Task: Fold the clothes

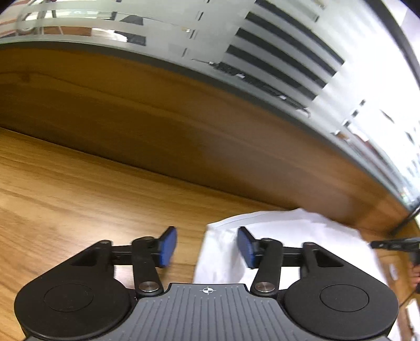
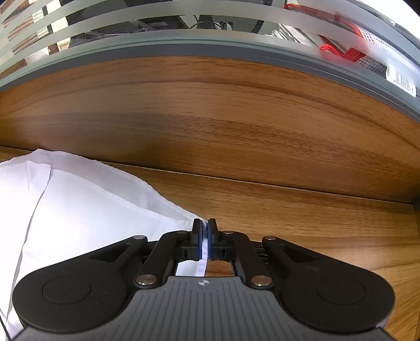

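A white garment (image 1: 288,236) lies flat on the wooden table (image 1: 65,196). My left gripper (image 1: 207,245) is open above the garment's left edge, one blue pad over bare wood and the other over the cloth, nothing between them. In the right wrist view the white garment (image 2: 86,209) spreads to the left, with a stitched hem running toward the fingers. My right gripper (image 2: 204,240) is shut on the garment's right corner, and a strip of white cloth shows between the blue pads. The other gripper (image 1: 396,244) appears at the far right in the left wrist view.
A wooden back panel (image 2: 210,118) rises behind the table, topped by a grey rail and frosted striped glass (image 2: 157,15). A red mesh item (image 2: 341,49) sits behind the glass. Bare wood (image 2: 315,223) extends right of the garment.
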Demonstrator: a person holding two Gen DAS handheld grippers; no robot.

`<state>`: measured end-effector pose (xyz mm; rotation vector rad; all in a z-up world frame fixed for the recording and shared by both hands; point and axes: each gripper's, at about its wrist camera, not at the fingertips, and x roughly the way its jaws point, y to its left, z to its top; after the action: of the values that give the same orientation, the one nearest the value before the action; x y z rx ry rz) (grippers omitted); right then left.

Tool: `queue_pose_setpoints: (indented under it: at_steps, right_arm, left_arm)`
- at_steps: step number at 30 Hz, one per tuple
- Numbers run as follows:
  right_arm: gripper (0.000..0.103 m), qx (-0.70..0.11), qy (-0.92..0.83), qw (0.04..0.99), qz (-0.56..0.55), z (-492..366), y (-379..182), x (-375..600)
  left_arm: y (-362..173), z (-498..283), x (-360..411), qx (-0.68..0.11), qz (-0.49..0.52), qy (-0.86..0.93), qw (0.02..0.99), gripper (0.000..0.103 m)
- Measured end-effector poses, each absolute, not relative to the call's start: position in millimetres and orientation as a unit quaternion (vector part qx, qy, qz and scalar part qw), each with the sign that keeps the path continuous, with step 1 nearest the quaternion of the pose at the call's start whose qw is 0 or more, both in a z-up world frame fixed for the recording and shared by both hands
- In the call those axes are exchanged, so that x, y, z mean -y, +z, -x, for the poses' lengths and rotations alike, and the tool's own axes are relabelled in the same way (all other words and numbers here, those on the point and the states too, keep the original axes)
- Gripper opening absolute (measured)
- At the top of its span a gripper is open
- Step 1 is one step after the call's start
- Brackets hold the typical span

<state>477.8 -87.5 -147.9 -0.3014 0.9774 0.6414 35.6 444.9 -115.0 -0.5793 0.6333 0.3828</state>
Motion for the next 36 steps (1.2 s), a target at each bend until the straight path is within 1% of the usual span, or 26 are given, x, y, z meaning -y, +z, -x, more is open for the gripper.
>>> queue_pose_setpoints:
  at_steps: [2, 6, 8, 9, 10, 11, 16, 21, 27, 28, 29, 31, 33, 34, 35, 36]
  right_arm:
    - [0.004, -0.459, 0.302, 0.823, 0.143, -478.0, -148.0, 88.5]
    - [0.004, -0.458, 0.304, 0.822, 0.15, -477.3, -149.7, 85.7]
    - [0.005, -0.457, 0.305, 0.821, 0.153, -476.8, -149.1, 86.5]
    - [0.005, -0.456, 0.306, 0.821, 0.154, -476.5, -149.5, 86.3]
    - [0.005, -0.456, 0.306, 0.821, 0.156, -476.3, -149.7, 85.9]
    - [0.005, -0.454, 0.307, 0.821, 0.158, -475.7, -149.7, 85.0]
    - [0.003, -0.436, 0.306, 0.832, 0.151, -472.9, -140.8, 86.4]
    - [0.003, -0.432, 0.31, 0.832, 0.159, -472.1, -142.2, 84.3]
    - [0.004, -0.427, 0.314, 0.831, 0.169, -471.0, -143.8, 81.8]
    - [0.01, -0.427, 0.315, 0.83, 0.171, -470.9, -144.1, 81.4]
    - [0.019, -0.426, 0.316, 0.83, 0.172, -470.7, -144.3, 80.9]
    - [0.03, -0.425, 0.323, 0.83, 0.165, -465.8, -139.2, 85.8]
    - [0.03, -0.428, 0.328, 0.826, 0.163, -456.7, -132.9, 97.0]
    - [0.031, -0.433, 0.329, 0.823, 0.164, -451.5, -130.3, 102.1]
    - [0.032, -0.438, 0.33, 0.82, 0.164, -446.0, -127.7, 107.5]
    - [0.032, -0.444, 0.331, 0.817, 0.163, -438.5, -125.2, 114.1]
  left_arm:
    - [-116.9, -38.3, -445.9, -0.31, 0.275, 0.181, 0.892, 0.063]
    - [-122.8, -38.8, -447.4, -0.322, 0.269, 0.176, 0.89, 0.067]
    - [-126.3, -41.0, -444.6, -0.331, 0.257, 0.186, 0.889, 0.066]
    - [-128.1, -42.3, -442.8, -0.336, 0.25, 0.192, 0.888, 0.06]
    - [-129.9, -43.7, -440.9, -0.34, 0.242, 0.198, 0.887, 0.025]
    - [-130.3, -44.5, -439.1, -0.342, 0.232, 0.207, 0.887, 0.002]
    - [-116.0, -53.2, -414.6, -0.333, 0.174, 0.271, 0.886, 0.003]
    - [-127.0, -58.1, -421.9, -0.362, 0.175, 0.283, 0.871, 0.003]
    - [-126.3, -55.4, -427.9, -0.37, 0.156, 0.284, 0.871, 0.003]
    - [-127.6, -57.7, -428.6, -0.371, 0.152, 0.284, 0.871, 0.004]
    - [-129.4, -62.0, -430.1, -0.372, 0.151, 0.285, 0.871, 0.004]
    - [-132.1, -67.4, -433.0, -0.373, 0.149, 0.286, 0.87, 0.004]
    - [-130.7, -73.2, -425.1, -0.371, 0.152, 0.283, 0.871, 0.006]
    - [-125.3, -72.8, -419.1, -0.364, 0.157, 0.274, 0.876, 0.014]
    - [-117.9, -69.7, -415.8, -0.355, 0.164, 0.263, 0.882, 0.02]
    - [-111.4, -65.6, -411.8, -0.345, 0.165, 0.259, 0.887, 0.031]
